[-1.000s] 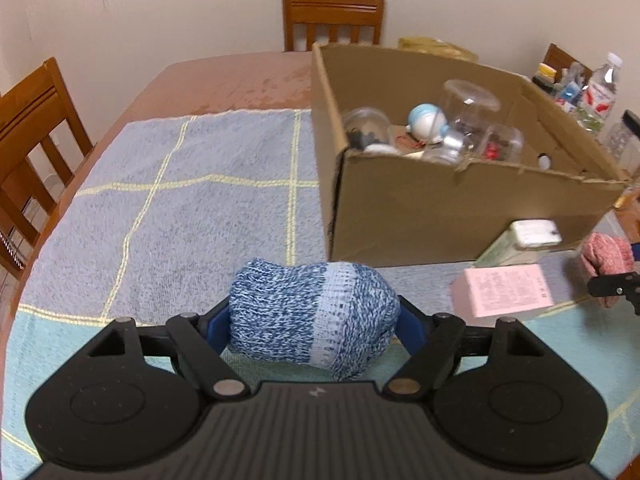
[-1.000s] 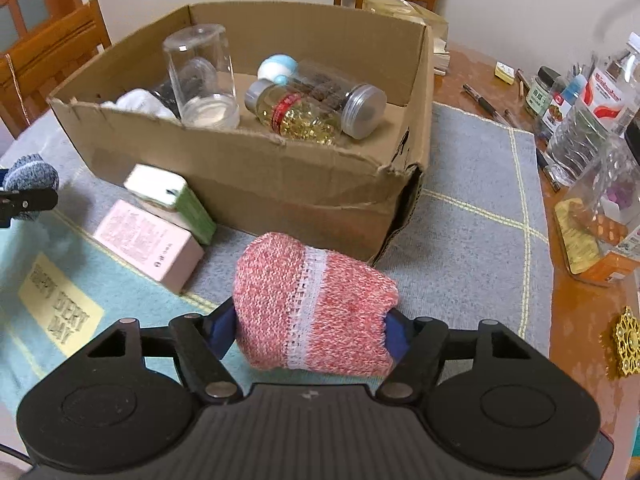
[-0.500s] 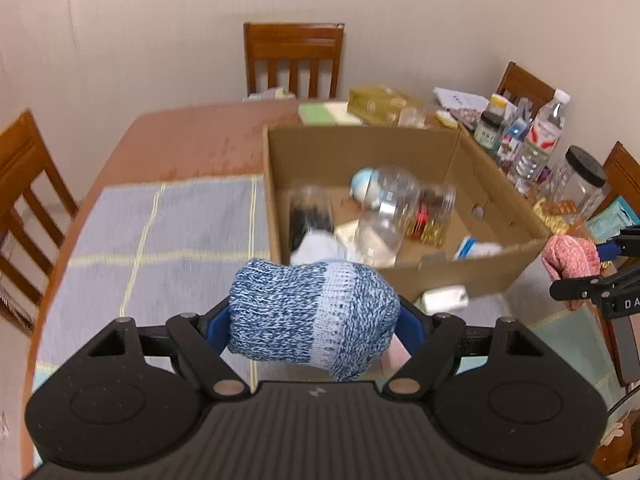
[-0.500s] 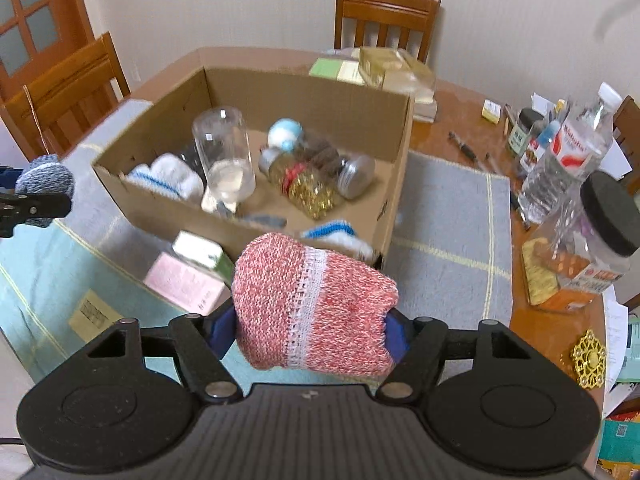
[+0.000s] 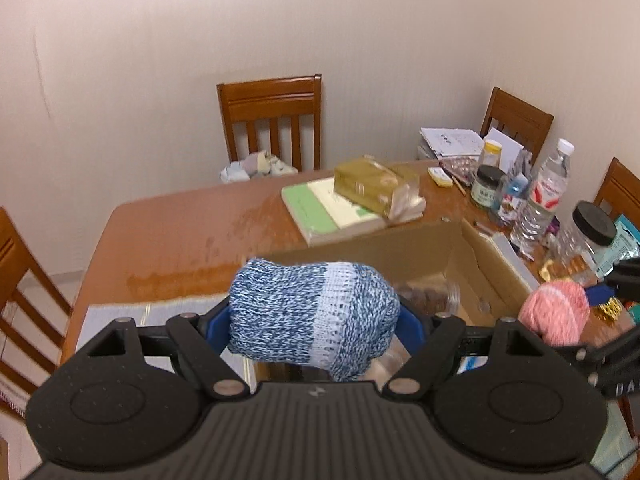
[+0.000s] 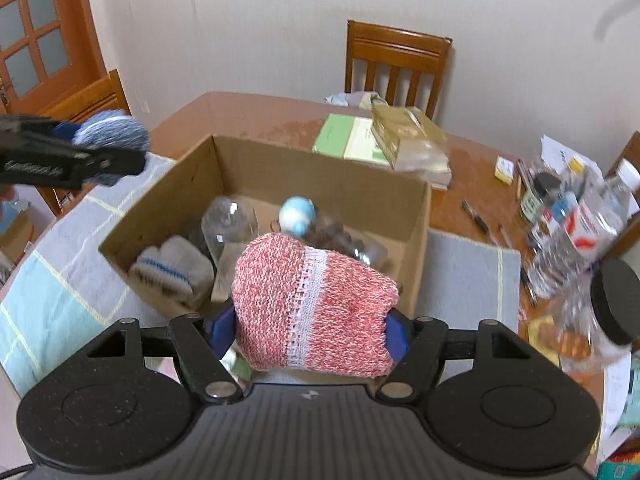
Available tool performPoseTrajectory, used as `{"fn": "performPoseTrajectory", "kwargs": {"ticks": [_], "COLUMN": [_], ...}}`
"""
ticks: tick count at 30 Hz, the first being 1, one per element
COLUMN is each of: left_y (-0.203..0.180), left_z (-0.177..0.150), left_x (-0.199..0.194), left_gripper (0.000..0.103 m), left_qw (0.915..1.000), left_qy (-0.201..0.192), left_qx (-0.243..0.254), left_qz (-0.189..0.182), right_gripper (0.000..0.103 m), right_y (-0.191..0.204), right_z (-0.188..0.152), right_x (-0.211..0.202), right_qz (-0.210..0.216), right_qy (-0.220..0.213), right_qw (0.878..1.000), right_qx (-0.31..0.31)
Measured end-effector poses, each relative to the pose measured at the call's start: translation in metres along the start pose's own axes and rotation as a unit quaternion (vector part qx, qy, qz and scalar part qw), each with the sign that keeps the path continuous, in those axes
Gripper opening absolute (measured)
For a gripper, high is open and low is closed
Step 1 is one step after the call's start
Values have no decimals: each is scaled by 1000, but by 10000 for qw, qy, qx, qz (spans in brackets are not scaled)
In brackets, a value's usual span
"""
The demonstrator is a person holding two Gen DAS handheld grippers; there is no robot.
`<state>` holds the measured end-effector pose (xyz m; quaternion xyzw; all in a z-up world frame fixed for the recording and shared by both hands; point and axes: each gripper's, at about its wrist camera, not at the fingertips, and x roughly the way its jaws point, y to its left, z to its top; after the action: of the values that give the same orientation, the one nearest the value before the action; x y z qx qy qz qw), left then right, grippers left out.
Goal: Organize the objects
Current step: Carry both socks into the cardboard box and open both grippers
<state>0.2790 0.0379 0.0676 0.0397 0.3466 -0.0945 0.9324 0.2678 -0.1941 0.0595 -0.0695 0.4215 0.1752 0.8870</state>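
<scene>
Jaws of each gripper clamp a knit bundle crosswise: left (image 5: 314, 322) blue (image 5: 312, 316), right (image 6: 308, 330) red (image 6: 312, 308).

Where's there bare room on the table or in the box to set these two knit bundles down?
Free: bare wood left of the green book, and grey mat right of the cardboard box. Inside the box, only its far right corner shows bare floor. Crowded: the box's near left and the table's right edge by the bottles.
</scene>
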Motion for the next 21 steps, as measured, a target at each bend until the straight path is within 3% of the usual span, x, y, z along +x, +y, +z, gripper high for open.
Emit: {"fn": "performPoseTrajectory", "kwargs": {"ticks": [3,5,13,21], "left_y": [0,-1,1,-2], "left_z": [14,21,17,6], "left_x": [16,31,53,30], "left_gripper": [83,95,96,99], "left_qw": [10000,10000,9997,9995], "left_qy": [-36,-56,194,249], "left_qx": [28,9,-158,-173], "left_qz": [-50,23,19,127], "right_gripper": [90,103,103,103], "right_y": [2,3,15,21], "right_z": [12,16,10,-4], "right_x": [8,10,17,18], "right_qz": [-26,-12,-156,-283], "right_qy": [-81,-193,-184,22], "right_qw": [10000,9998,9992,9987], "right_qx": [-17,-1,-327,-424]}}
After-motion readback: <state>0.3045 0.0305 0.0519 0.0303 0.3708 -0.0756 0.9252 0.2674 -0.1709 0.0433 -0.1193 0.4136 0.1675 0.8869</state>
